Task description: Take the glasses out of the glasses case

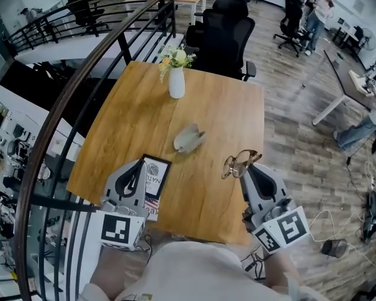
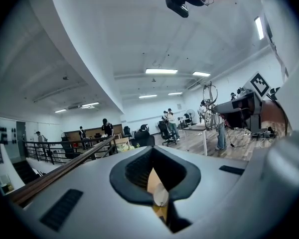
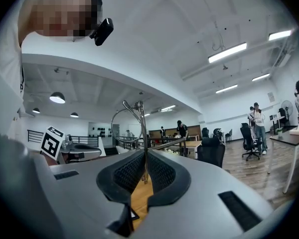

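The grey glasses case point(image 1: 188, 138) lies alone in the middle of the wooden table point(image 1: 131, 118); I cannot tell whether its lid is open. The thin metal-framed glasses point(image 1: 240, 162) are out of it. My right gripper point(image 1: 244, 171) is shut on them just above the table's near right part. In the right gripper view the pads clamp part of the thin frame, and a round lens point(image 3: 127, 126) stands up above my right gripper point(image 3: 145, 176). My left gripper point(image 1: 142, 165) hangs at the near left edge with its jaws together and nothing held. My left gripper point(image 2: 157, 185) shows only table through its slit.
A white vase with flowers point(image 1: 176, 82) stands at the table's far side. A black-framed card point(image 1: 156, 175) lies by the left gripper at the near edge. A dark curved railing point(image 1: 62, 118) runs along the left. Black office chairs point(image 1: 229, 33) stand behind the table.
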A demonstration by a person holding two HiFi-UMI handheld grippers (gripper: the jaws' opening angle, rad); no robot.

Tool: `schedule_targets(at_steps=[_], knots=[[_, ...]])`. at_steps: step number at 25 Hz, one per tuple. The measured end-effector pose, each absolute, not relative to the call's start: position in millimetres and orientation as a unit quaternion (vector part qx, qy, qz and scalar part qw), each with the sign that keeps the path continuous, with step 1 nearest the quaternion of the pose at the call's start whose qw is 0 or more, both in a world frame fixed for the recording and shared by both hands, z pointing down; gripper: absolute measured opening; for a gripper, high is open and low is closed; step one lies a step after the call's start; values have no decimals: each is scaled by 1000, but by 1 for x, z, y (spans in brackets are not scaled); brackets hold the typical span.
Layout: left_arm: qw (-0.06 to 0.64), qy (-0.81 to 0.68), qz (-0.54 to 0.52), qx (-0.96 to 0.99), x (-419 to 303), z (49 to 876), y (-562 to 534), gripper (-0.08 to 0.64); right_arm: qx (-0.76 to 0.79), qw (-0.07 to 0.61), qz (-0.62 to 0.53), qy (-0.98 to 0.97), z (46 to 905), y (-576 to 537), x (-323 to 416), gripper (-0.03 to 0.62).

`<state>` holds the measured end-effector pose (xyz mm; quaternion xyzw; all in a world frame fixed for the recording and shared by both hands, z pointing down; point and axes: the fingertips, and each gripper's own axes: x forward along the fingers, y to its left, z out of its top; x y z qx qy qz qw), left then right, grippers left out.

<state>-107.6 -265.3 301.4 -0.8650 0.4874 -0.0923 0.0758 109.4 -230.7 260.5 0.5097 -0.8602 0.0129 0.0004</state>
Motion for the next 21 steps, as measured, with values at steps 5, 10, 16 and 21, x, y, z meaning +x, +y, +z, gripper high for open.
schedule_targets(at_steps=[5, 10, 16, 21], knots=[[80, 481, -91, -868, -102, 301, -262, 15, 508, 3, 18, -861, 264, -230, 112, 40], [47, 485, -96, -868, -102, 303, -261, 15, 507, 2, 20, -862, 265, -231, 109, 40], [72, 483, -93, -868, -106, 303, -261, 15, 504, 0, 19, -863, 260, -231, 107, 40], [77, 482, -94, -868, -103, 301, -260, 15, 503, 0, 19, -864, 259, -229, 109, 40]])
